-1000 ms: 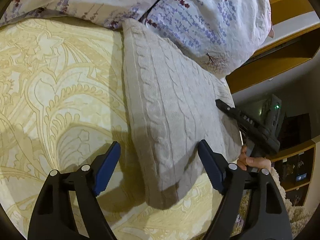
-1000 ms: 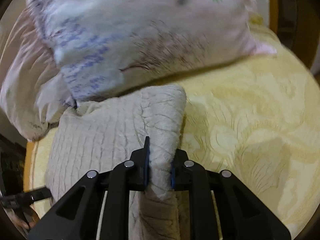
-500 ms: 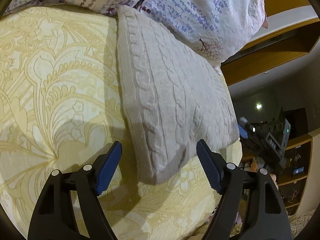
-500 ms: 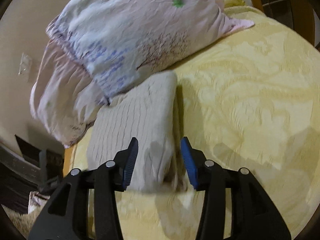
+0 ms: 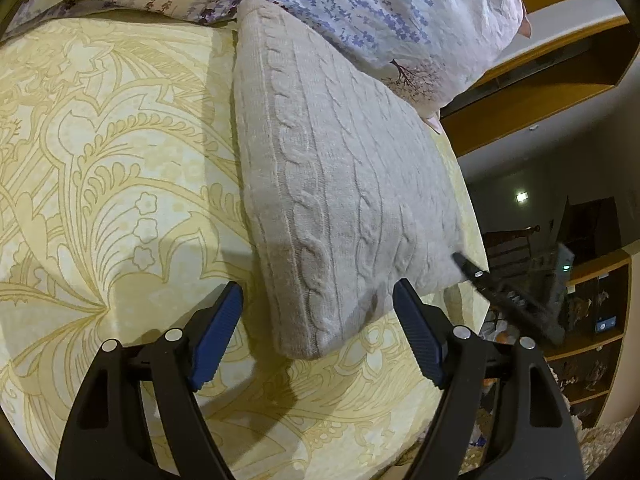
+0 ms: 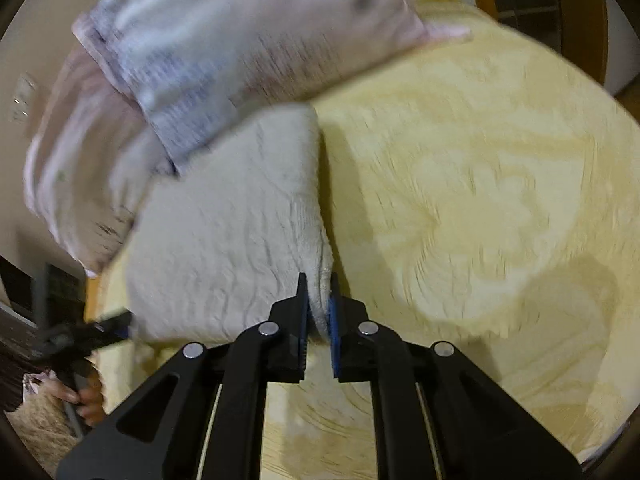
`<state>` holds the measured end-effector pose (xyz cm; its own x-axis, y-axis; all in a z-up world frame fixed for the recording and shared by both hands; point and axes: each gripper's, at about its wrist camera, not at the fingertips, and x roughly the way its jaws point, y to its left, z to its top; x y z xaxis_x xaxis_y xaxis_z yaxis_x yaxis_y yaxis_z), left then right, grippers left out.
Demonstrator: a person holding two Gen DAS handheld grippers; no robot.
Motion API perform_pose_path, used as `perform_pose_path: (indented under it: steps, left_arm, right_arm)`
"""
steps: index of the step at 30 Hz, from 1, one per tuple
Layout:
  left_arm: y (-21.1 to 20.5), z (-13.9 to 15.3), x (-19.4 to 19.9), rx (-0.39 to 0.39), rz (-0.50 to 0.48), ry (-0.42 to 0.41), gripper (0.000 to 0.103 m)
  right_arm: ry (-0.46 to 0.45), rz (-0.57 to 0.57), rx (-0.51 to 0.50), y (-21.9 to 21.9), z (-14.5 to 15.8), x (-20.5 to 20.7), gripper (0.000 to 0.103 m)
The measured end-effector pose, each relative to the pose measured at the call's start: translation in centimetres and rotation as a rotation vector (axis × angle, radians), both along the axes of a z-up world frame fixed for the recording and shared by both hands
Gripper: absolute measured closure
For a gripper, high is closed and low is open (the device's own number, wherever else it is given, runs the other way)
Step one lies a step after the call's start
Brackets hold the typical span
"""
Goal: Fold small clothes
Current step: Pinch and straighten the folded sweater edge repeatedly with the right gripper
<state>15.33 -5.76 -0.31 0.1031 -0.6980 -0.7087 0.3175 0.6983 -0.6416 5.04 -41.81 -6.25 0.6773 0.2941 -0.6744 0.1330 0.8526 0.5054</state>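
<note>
Sweater lies folded on the bedspread, its 12 o'clock end tucked under the pillow. Our right gripper pinches its near corner; our left gripper hangs wide open at 6 o'clock, touching nothing. We should pull low and slowly, so the layers stay stacked.

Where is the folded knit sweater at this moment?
The folded knit sweater lies on the yellow patterned bedspread, its far end against the floral pillow. Its near corner sits between the left gripper's open fingers; the right gripper pinches one edge.
</note>
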Motion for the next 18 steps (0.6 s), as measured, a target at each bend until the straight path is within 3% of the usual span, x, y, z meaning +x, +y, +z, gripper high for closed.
perform_pose_path:
  steps: [4,6,7,8,13,18]
  left_arm:
    - [0.6,0.5,0.4,-0.031,0.001,0.018,0.025]
    - [1.6,1.4,0.9,-0.09,0.027,0.011,0.025]
    - [2.0,1.8,1.3,-0.111,0.043,0.005,0.025]
    - [2.6,2.2,2.1,-0.136,0.075,-0.002,0.024]
    - [3.2,2.2,6.0,-0.107,0.153,0.006,0.024]
    - [2.6,0.8,9.7,-0.109,0.201,0.055,0.024]
  right_arm:
    - [-0.014,0.042,0.07,-0.7,0.5,0.4,0.09]
    - [-0.052,0.035,0.093,-1.6,1.8,0.4,0.071]
    - [-0.078,0.026,0.111,-2.2,2.5,0.5,0.055]
    - [-0.11,0.008,0.139,-3.1,3.2,1.0,0.049]
    - [-0.11,-0.011,0.23,-5.1,4.3,6.2,0.047]
    - [-0.042,0.01,0.301,-4.9,3.1,12.4,0.048]
